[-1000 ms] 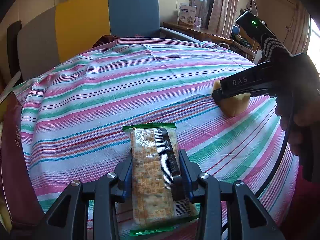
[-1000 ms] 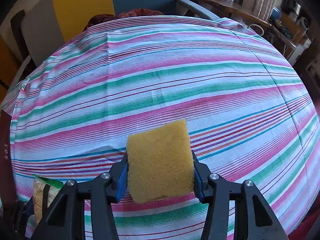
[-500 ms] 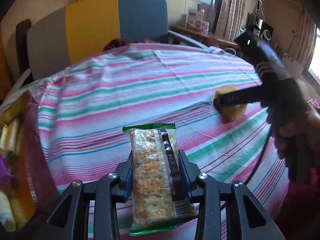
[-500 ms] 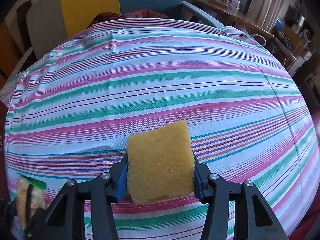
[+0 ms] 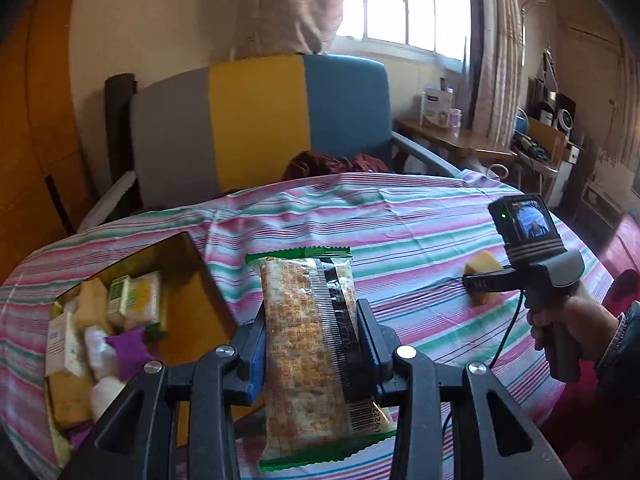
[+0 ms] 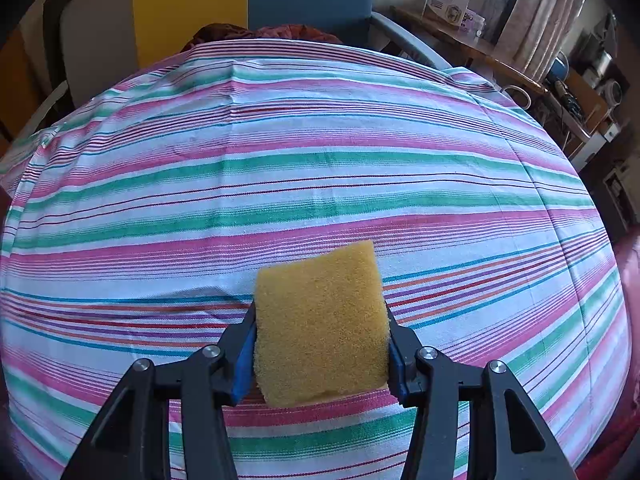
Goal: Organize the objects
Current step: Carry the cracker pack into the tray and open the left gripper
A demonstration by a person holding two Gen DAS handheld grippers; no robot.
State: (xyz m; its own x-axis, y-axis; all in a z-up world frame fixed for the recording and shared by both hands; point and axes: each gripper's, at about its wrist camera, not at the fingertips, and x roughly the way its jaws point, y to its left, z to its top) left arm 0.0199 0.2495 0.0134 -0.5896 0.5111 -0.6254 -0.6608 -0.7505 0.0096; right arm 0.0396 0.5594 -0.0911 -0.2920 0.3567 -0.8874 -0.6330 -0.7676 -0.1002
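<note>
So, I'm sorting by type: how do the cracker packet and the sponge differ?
The cracker packet is long, glossy and printed; the sponge is a squat, plain yellow block. The packet hangs above the striped cloth; the sponge sits low against it. Each is clamped, by the left gripper and the right gripper.

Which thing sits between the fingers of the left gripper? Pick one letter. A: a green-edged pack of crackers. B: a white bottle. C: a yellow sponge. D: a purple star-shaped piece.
A: in the left wrist view the left gripper is shut on the cracker pack, while the sponge is in the right gripper.
</note>
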